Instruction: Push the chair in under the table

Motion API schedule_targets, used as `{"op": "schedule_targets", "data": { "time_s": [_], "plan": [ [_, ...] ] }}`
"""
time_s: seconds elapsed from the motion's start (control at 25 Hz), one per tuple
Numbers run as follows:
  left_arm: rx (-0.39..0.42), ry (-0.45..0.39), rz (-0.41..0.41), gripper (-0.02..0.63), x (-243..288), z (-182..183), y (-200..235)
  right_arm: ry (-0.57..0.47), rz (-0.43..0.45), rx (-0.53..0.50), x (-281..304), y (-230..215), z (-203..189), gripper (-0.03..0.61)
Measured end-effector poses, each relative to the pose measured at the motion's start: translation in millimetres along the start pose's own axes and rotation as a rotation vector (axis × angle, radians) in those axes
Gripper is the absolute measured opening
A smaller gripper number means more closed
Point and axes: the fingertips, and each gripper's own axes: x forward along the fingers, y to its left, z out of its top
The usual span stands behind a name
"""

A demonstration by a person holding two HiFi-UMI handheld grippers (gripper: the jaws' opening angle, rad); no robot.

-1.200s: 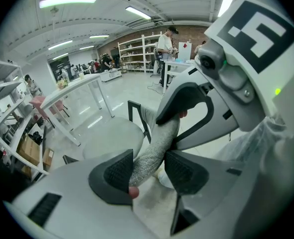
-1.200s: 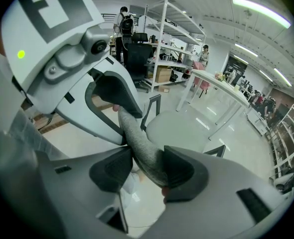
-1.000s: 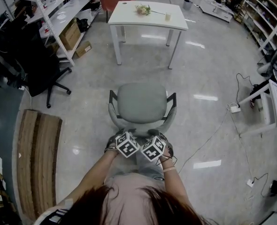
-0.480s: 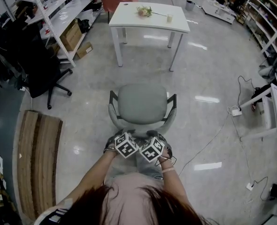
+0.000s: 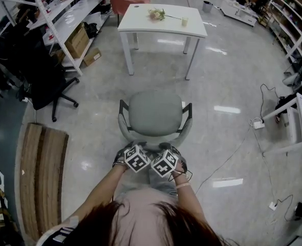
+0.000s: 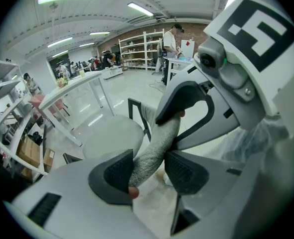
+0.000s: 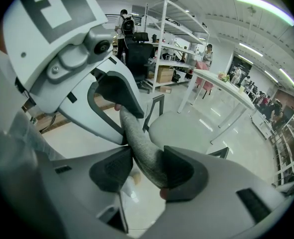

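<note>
Pinching back rim of grey fabric-padded chair (image 5: pixel 155 113) with left tool (image 6: pixel 148 167) and right tool (image 7: pixel 143 169); white rectangular table (image 5: pixel 141 20) well ahead.

Chair (image 5: pixel 154 113) backrest hidden beneath left gripper (image 5: pixel 136 154), right gripper (image 5: pixel 166 158); base unseen under seat; items (image 5: pixel 161 13) on table (image 5: pixel 164 25) ahead too small to tell.
</note>
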Motion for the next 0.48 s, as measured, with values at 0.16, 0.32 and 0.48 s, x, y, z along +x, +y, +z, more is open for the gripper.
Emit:
{"op": "schedule_targets", "data": {
  "time_s": [0.16,0.32,0.48],
  "plan": [
    [-0.003,0.003,0.002,0.199,5.0,5.4,7.5,-0.005,0.0,-0.006,3.6,-9.0,2.5,0.199],
    [-0.008,0.002,0.006,0.199,9.6,11.9,16.4,-0.008,0.001,-0.012,7.7,-19.9,6.4,0.199],
    [-0.012,0.0,0.008,0.199,13.3,20.6,25.4,-0.009,0.004,-0.015,10.2,-32.0,10.6,0.199]
  ]
}}
